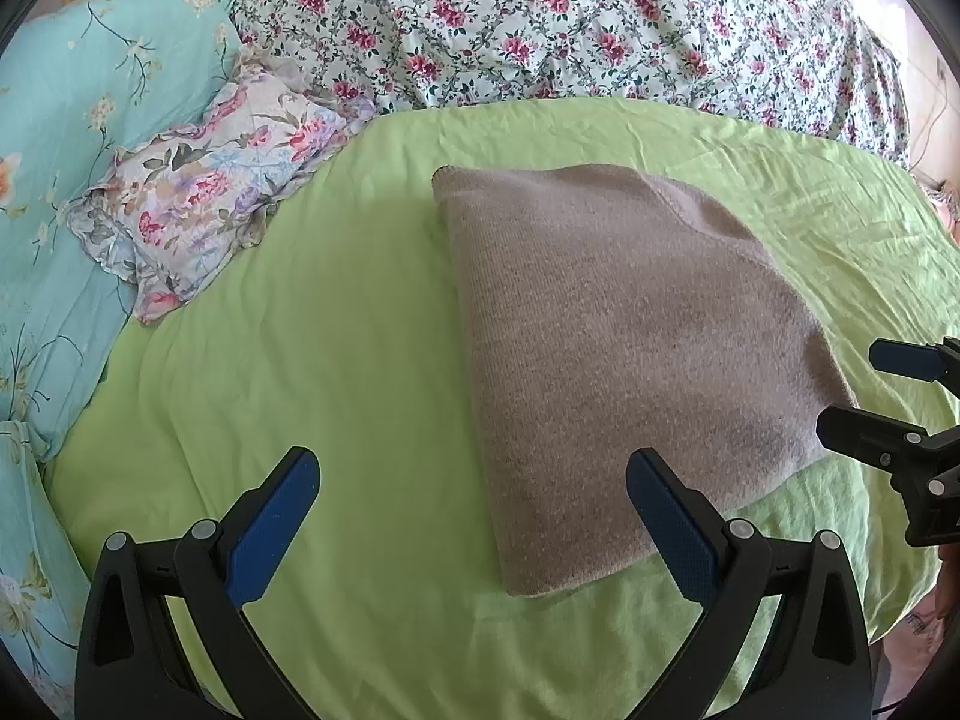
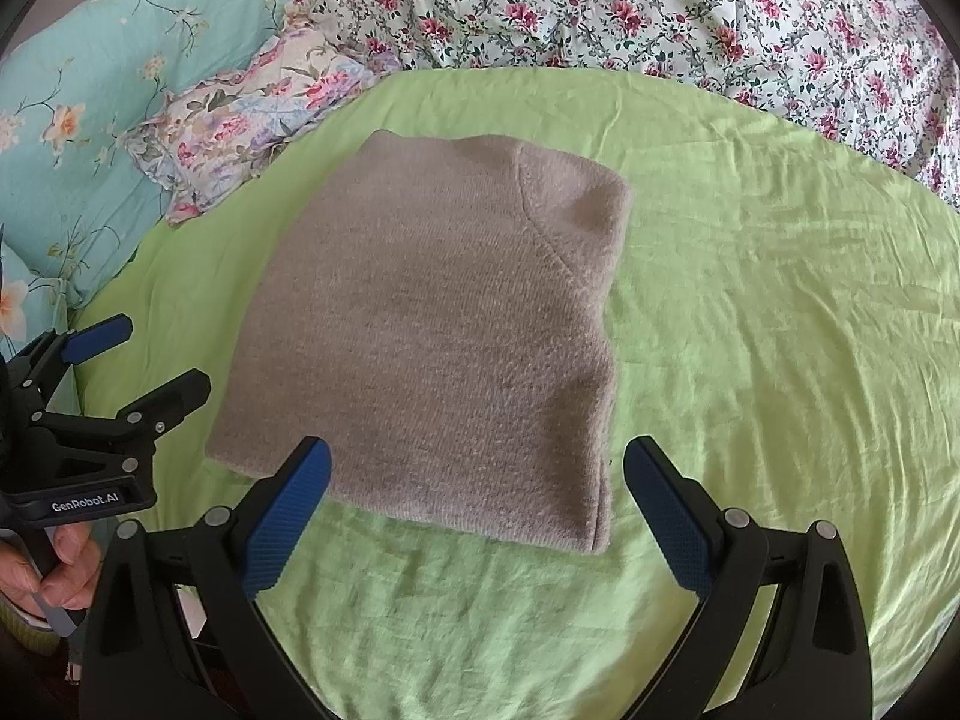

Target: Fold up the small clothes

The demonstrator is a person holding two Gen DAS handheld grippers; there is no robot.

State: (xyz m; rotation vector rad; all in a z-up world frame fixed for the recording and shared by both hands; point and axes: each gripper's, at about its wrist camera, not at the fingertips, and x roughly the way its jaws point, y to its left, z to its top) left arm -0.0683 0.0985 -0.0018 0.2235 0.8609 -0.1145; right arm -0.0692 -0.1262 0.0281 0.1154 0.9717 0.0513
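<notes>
A grey-brown knit garment (image 1: 624, 348) lies folded into a rough rectangle on the light green sheet (image 1: 312, 360); it also shows in the right wrist view (image 2: 432, 336). My left gripper (image 1: 474, 480) is open and empty, just before the garment's near left corner. My right gripper (image 2: 477, 468) is open and empty, over the garment's near edge. In the left wrist view the right gripper (image 1: 864, 390) is at the garment's right edge. In the right wrist view the left gripper (image 2: 150, 354) is left of the garment.
A small floral pillow (image 1: 198, 204) lies at the sheet's far left. A turquoise floral quilt (image 1: 72, 138) is on the left. A white quilt with pink flowers (image 1: 570, 24) runs along the back. Green sheet lies right of the garment (image 2: 780, 312).
</notes>
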